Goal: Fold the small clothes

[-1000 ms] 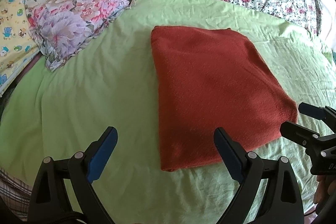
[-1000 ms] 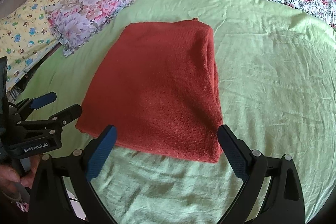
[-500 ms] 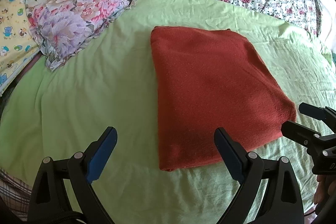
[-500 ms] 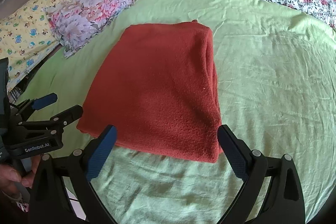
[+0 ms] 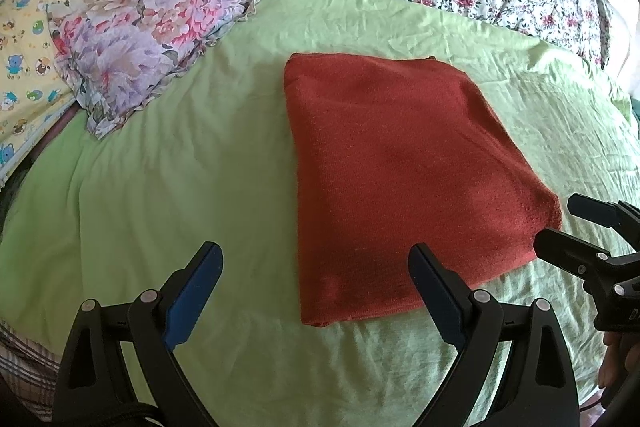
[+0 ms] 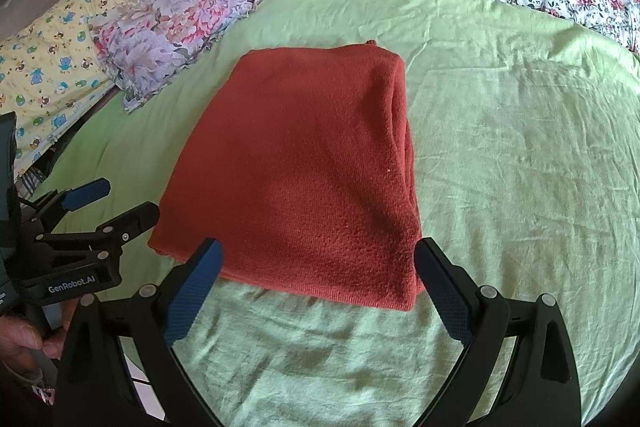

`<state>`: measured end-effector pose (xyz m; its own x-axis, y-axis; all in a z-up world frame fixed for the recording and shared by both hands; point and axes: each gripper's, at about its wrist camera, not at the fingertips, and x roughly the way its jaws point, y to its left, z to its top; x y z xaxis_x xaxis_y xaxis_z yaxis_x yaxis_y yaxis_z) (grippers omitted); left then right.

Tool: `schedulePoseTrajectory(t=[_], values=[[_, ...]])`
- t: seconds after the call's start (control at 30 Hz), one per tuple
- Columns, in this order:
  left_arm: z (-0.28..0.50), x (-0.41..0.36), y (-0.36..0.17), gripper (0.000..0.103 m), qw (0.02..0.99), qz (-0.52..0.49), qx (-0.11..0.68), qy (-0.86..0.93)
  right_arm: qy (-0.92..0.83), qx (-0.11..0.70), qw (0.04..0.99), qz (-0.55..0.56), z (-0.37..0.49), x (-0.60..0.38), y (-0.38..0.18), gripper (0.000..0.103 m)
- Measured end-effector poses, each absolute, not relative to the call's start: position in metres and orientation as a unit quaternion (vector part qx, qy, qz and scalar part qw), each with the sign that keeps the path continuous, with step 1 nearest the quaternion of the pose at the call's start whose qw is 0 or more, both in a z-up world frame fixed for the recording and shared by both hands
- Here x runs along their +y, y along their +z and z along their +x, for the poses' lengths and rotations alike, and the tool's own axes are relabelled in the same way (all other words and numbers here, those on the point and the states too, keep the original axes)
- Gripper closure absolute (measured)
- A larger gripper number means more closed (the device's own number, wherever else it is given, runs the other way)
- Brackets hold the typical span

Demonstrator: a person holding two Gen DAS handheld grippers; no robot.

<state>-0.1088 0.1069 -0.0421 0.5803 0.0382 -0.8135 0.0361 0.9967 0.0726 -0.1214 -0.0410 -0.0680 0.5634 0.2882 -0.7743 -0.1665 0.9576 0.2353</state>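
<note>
While a folded rust-red knit garment (image 5: 392, 179) lies flat on a wrinkled light-green bedsheet (image 5: 160, 187), the left gripper (image 5: 314, 281) and the right gripper (image 6: 318, 279) hover just short of its near edge, both spread wide and holding nothing. Floral pillows (image 5: 132, 39) sit beyond, well apart from the garment.

Right claw (image 6: 316, 261) has edged slightly closer to the folded red cloth (image 6: 304, 167); both views otherwise shifted only marginally.
</note>
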Motion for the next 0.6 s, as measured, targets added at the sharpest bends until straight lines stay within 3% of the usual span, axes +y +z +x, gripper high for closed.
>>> schedulePoseTrajectory(t=[0.6], values=[[-0.1091,0.1057,-0.0423,0.008,0.887,0.038,0.461,-0.003,0.127,0.449,0.881,0.072,-0.1214,-0.0423,-0.0675,0.007]])
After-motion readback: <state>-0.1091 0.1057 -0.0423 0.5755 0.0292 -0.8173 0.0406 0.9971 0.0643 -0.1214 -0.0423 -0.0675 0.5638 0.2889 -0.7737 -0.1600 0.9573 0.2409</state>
